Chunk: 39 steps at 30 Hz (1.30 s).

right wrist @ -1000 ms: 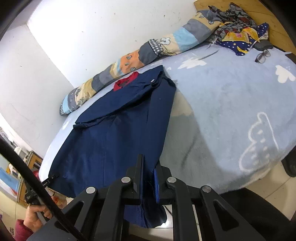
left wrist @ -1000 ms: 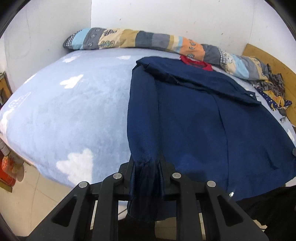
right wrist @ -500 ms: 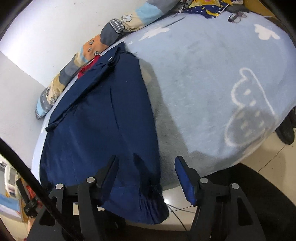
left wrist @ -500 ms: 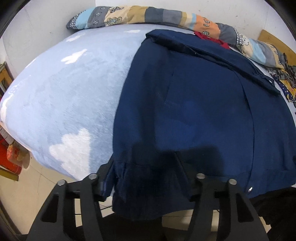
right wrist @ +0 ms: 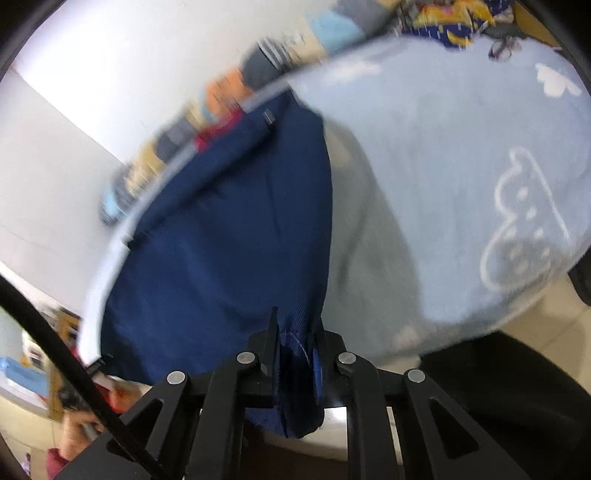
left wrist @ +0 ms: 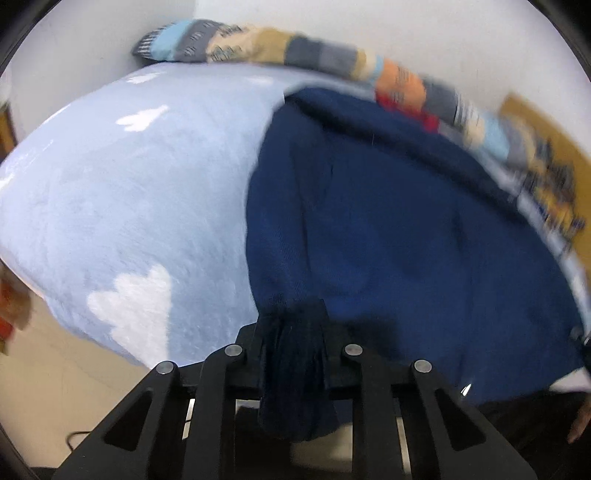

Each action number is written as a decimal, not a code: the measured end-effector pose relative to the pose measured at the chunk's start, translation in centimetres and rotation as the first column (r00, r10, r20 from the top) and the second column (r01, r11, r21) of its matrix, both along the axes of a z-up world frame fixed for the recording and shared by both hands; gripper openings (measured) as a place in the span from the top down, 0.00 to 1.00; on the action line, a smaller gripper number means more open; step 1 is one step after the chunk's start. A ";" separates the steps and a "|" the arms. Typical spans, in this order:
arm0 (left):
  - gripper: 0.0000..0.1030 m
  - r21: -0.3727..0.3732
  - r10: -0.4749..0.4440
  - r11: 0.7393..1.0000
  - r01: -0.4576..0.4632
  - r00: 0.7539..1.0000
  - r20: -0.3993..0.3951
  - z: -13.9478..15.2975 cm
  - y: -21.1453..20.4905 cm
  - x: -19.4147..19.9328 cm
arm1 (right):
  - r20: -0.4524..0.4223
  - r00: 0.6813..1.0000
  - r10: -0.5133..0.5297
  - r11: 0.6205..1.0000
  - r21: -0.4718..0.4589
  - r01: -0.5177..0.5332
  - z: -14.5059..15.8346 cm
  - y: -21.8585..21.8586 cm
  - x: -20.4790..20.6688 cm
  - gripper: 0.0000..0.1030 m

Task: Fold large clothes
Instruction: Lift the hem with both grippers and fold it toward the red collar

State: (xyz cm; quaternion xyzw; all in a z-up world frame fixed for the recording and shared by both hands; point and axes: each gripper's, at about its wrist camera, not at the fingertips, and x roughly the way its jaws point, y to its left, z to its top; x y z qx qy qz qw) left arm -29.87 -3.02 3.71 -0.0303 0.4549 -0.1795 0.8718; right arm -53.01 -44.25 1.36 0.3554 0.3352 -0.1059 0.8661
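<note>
A large navy jacket (left wrist: pixel 406 221) lies flat on the bed, collar toward the far wall, with red lining at the neck. At the near edge of the bed my left gripper (left wrist: pixel 291 321) is closing its jaws, and the jacket's bunched lower left corner (left wrist: pixel 295 387) is pinched between them and hangs below. In the right wrist view the same jacket (right wrist: pixel 221 240) fills the left half. My right gripper (right wrist: pixel 295 332) is shut on the lower right corner (right wrist: pixel 295 406), which droops under the fingers. Both views are blurred.
A light blue cloud-print blanket (left wrist: pixel 129 203) covers the bed (right wrist: pixel 443 147). A long patchwork pillow (left wrist: pixel 258 44) lies along the far wall. Loose clothes (right wrist: pixel 450 18) and glasses (right wrist: pixel 498 48) sit at the far corner. A person's hand (right wrist: pixel 74 435) shows at lower left.
A second ago both grippers held the jacket's near corners. Half a second ago both stood open around the cloth. Now both are clamped on it again, slightly lower.
</note>
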 end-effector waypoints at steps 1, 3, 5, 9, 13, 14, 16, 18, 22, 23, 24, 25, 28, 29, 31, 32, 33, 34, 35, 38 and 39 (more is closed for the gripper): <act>0.81 -0.030 0.010 1.000 -0.009 0.999 0.034 1.0 0.5 -0.3 | 0.072 0.997 0.004 1.000 -0.001 -0.004 1.0 0.1 -0.6 0.86; 0.81 -0.041 0.005 0.999 -0.001 0.995 0.098 2.5 0.7 -0.7 | 0.161 0.987 0.011 1.000 -0.020 -0.008 2.7 0.4 -1.2 0.86; 0.81 -0.036 0.000 0.999 0.007 0.985 0.171 4.1 0.5 -0.9 | 0.217 0.976 0.022 0.999 -0.052 -0.011 4.3 0.5 -1.2 0.87; 0.81 -0.025 -0.026 0.999 0.034 0.967 0.253 6.6 -0.4 -0.3 | 0.262 0.964 0.045 0.996 -0.080 -0.025 6.3 0.7 -0.2 0.87; 0.81 -0.071 -0.013 0.997 0.033 0.961 0.275 9.2 -0.7 1.9 | 0.306 0.949 0.080 0.991 -0.125 -0.043 9.5 0.0 0.9 0.87; 0.81 -0.081 -0.005 0.996 0.029 0.959 0.284 9.9 -0.7 2.5 | 0.314 0.946 0.083 0.991 -0.130 -0.044 10.1 -0.2 0.9 0.87; 0.81 -0.094 0.003 0.995 0.026 0.955 0.297 11.4 -1.2 4.1 | 0.337 0.938 0.081 0.990 -0.132 -0.038 11.8 -1.1 1.8 0.87; 0.81 -0.109 0.012 0.994 0.024 0.951 0.310 12.8 -1.6 5.5 | 0.357 0.931 0.076 0.991 -0.127 -0.033 13.3 -2.5 2.8 0.87; 0.81 -0.125 0.020 0.992 0.021 0.948 0.319 16.0 -3.5 9.9 | 0.382 0.922 0.063 0.991 -0.135 -0.012 16.6 -5.5 6.6 0.87; 0.81 -0.122 0.015 0.992 0.025 0.948 0.318 16.6 -4.1 11.2 | 0.382 0.922 0.062 0.990 -0.140 -0.008 17.2 -6.1 7.5 0.87; 0.80 -0.117 0.008 0.993 0.031 0.949 0.314 17.2 -4.9 12.7 | 0.382 0.922 0.060 0.989 -0.145 -0.004 17.8 -6.9 8.6 0.87; 0.80 -0.114 0.006 0.993 0.032 0.950 0.314 17.6 -5.7 14.1 | 0.382 0.922 0.057 0.990 -0.144 -0.002 18.3 -7.8 10.1 0.87; 0.80 -0.087 -0.009 0.996 0.037 0.953 0.303 18.1 -8.4 18.8 | 0.371 0.928 0.049 0.990 -0.143 0.005 19.1 -10.8 14.9 0.87; 0.80 -0.083 -0.006 0.996 0.032 0.955 0.298 18.0 -9.2 20.6 | 0.364 0.930 0.047 0.990 -0.143 0.006 19.1 -11.8 16.8 0.87; 0.79 -0.064 -0.015 0.997 0.034 0.963 0.270 17.3 -11.4 24.7 | 0.342 0.939 0.038 0.989 -0.147 0.013 18.7 -14.1 20.8 0.87; 0.79 -0.054 -0.010 0.998 0.025 0.965 0.261 16.9 -12.2 26.3 | 0.331 0.943 0.037 0.989 -0.146 0.013 18.5 -15.2 23.1 0.87; 0.79 -0.048 -0.005 0.999 0.018 0.969 0.248 16.3 -13.3 28.3 | 0.319 0.947 0.031 0.990 -0.140 0.014 18.0 -16.3 25.1 0.87; 0.79 -0.036 -0.009 0.999 0.017 0.974 0.228 15.5 -14.3 30.2 | 0.301 0.954 0.021 0.992 -0.127 0.019 17.3 -17.6 27.4 0.87; 0.79 -0.012 -0.012 1.000 0.015 0.980 0.199 14.3 -15.7 32.7 | 0.283 0.959 0.009 0.994 -0.110 0.023 16.4 -18.8 29.6 0.87; 0.76 0.040 -0.007 0.999 0.002 0.992 0.123 10.4 -18.6 38.6 | 0.216 0.976 -0.032 0.998 -0.051 0.044 12.6 -22.6 36.0 0.86; 0.75 0.061 0.000 0.998 -0.007 0.995 0.100 9.1 -19.1 40.1 | 0.182 0.982 -0.046 0.998 -0.037 0.054 11.2 -23.8 38.0 0.86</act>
